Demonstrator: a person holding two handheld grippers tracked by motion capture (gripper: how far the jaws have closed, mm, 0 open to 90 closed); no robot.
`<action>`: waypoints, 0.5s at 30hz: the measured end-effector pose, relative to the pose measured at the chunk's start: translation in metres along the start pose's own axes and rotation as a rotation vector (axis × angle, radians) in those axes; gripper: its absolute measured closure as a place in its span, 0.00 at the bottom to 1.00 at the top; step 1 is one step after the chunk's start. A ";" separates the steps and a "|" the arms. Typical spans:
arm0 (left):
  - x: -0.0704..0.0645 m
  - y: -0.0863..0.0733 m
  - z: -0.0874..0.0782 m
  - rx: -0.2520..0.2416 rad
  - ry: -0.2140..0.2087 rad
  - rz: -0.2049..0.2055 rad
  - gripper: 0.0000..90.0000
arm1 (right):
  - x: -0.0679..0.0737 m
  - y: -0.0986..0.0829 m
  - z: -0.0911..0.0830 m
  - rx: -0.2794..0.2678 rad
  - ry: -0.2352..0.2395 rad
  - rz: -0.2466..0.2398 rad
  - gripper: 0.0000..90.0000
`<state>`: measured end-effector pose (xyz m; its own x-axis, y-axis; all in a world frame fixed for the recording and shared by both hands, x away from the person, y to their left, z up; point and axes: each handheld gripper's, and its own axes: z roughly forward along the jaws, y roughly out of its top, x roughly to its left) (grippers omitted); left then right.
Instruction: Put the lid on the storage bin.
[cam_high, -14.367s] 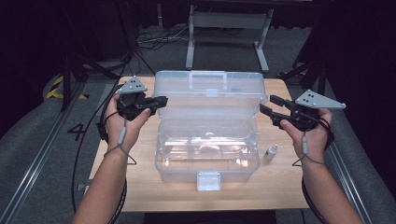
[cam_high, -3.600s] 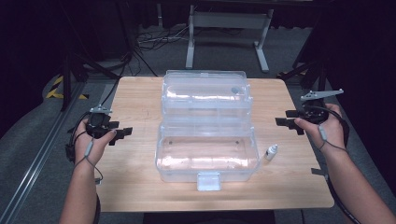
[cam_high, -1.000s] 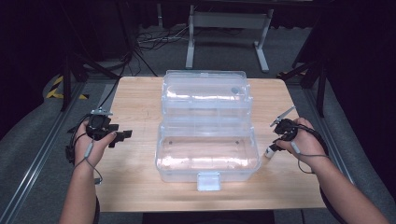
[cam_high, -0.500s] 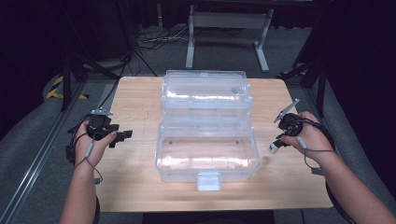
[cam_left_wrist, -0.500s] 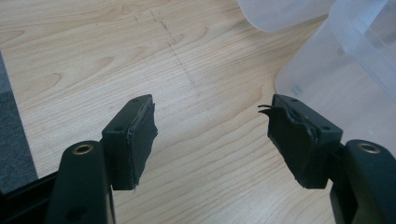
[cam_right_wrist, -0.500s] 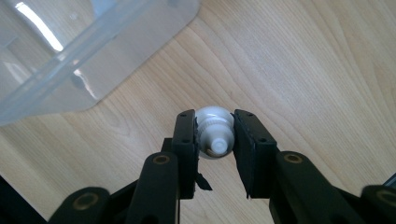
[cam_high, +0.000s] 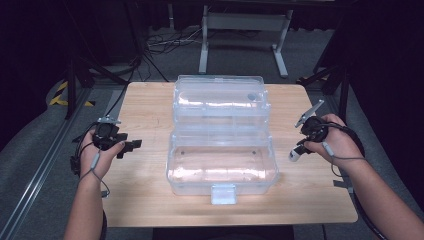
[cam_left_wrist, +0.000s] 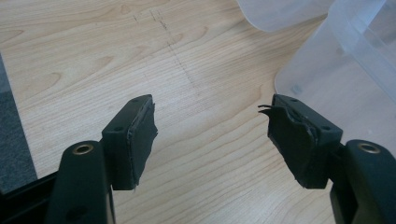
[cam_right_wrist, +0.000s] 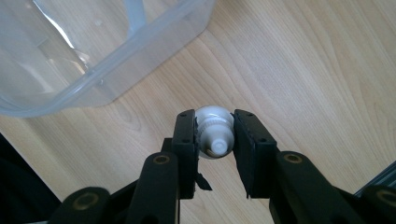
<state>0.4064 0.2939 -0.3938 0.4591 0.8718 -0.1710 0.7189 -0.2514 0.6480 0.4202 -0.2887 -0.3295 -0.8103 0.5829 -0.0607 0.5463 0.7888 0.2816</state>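
Near the worktop's right edge, my right gripper (cam_right_wrist: 215, 140) clamps the small white bottle (cam_right_wrist: 214, 130); the open clear box (cam_high: 222, 165) awaits it, left gripper (cam_left_wrist: 212, 135) wide, empty.

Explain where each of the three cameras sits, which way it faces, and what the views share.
High view: above the person's side, facing forward and down on the wooden table; both forearms, left gripper, right gripper.
Left gripper view: on the left gripper, looking down at bare tabletop between jaws held wide apart.
Right gripper view: on the right gripper, looking down on a small white bottle between its jaws.
Shared: the clear plastic box and the table.
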 end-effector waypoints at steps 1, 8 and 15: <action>0.000 0.000 0.000 0.000 0.000 0.000 0.37 | 0.001 0.001 -0.003 0.001 -0.003 -0.005 0.79; 0.000 0.000 0.000 0.002 -0.001 0.003 0.37 | 0.009 0.005 -0.016 -0.010 -0.001 -0.050 0.79; -0.001 0.001 0.001 0.008 -0.002 0.006 0.36 | 0.019 0.009 -0.029 -0.025 -0.003 -0.092 0.79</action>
<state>0.4070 0.2925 -0.3940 0.4647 0.8693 -0.1684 0.7201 -0.2604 0.6431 0.4041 -0.2762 -0.3001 -0.8563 0.5085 -0.0905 0.4637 0.8340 0.2989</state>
